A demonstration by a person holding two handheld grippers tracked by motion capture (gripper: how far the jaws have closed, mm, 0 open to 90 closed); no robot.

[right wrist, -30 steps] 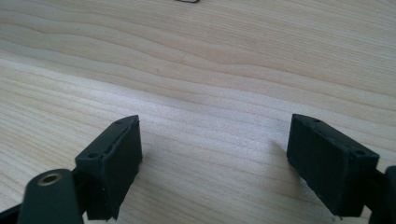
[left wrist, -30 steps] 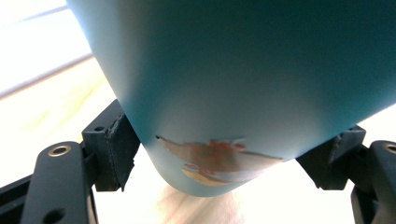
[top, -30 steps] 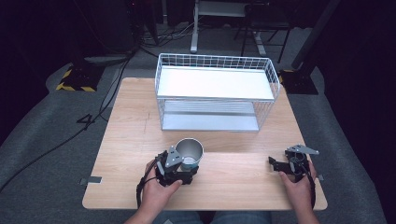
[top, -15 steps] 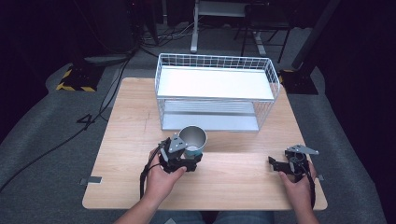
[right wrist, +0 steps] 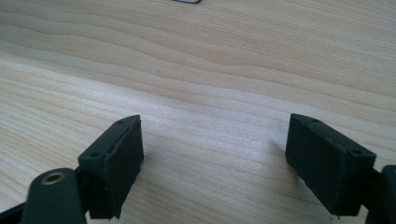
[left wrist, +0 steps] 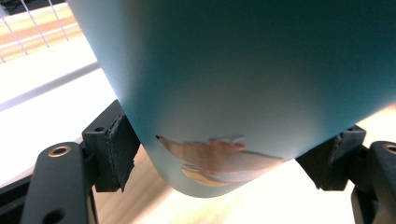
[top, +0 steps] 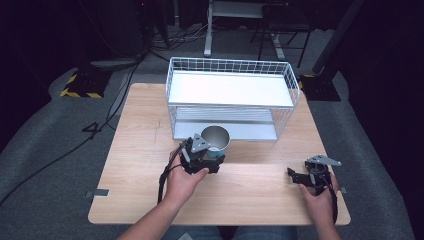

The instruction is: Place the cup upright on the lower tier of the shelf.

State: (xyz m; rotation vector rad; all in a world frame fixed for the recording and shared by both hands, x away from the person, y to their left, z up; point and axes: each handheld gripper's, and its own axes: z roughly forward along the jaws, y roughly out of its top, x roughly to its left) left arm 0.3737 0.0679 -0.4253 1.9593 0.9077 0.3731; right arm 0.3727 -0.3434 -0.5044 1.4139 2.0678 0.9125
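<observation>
Left gripper [top: 207,159] fingers clenched on teal metal-lined cup [top: 216,140], upright, just before white wire rack [top: 230,95]; right gripper [top: 305,177] released, idle on wooden worktop [top: 135,130].

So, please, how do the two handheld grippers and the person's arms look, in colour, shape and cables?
Both are black, blocky tools. The left gripper and the right gripper each carry a grey three-cornered plate on top and a black cable looping back along the wrist. In the gripper views, each has two black rectangular jaws with matte, slightly worn pads and round holes in the arms. The forearms appear bare, with no sleeves visible.
</observation>
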